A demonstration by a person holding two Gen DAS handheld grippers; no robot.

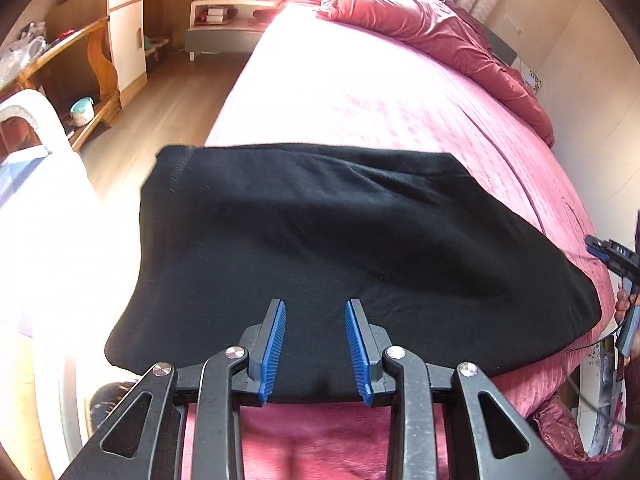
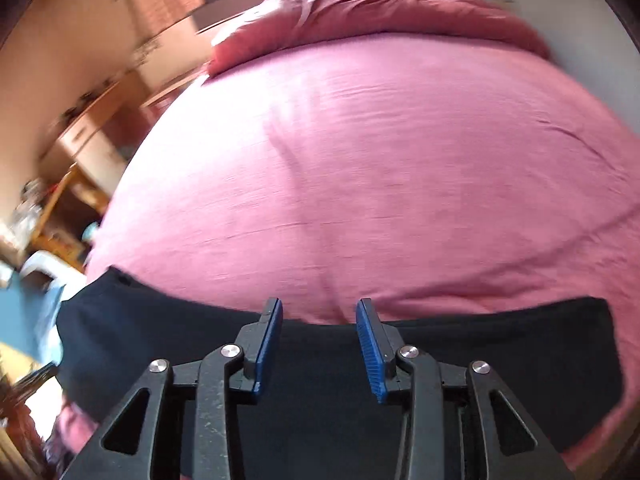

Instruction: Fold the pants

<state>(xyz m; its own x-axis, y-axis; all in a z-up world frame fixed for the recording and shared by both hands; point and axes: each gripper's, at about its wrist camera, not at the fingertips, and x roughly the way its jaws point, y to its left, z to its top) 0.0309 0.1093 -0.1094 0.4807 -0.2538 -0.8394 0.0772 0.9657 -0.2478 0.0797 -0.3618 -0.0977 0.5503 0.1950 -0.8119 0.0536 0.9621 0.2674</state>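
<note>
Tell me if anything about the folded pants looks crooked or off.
The black pants lie folded on the pink bed, but their left end overhangs the mattress edge. Mild creases only. Nothing spilled or damaged.

No text, label, brand, number or sign can be read in either view. In the left wrist view, the other gripper (image 1: 612, 256) at the right edge has some small light marks on its dark body, but they are too small to read. Beyond the far left corner of the bed (image 1: 360, 92), some books or boxes (image 1: 216, 14) lie on the low white shelf, and their covers are too far and too bright to read. To the right of the bed, a small patterned thing (image 1: 534, 80) hangs on the wall, and its marks are not legible. The right wrist view is blurred.
</note>
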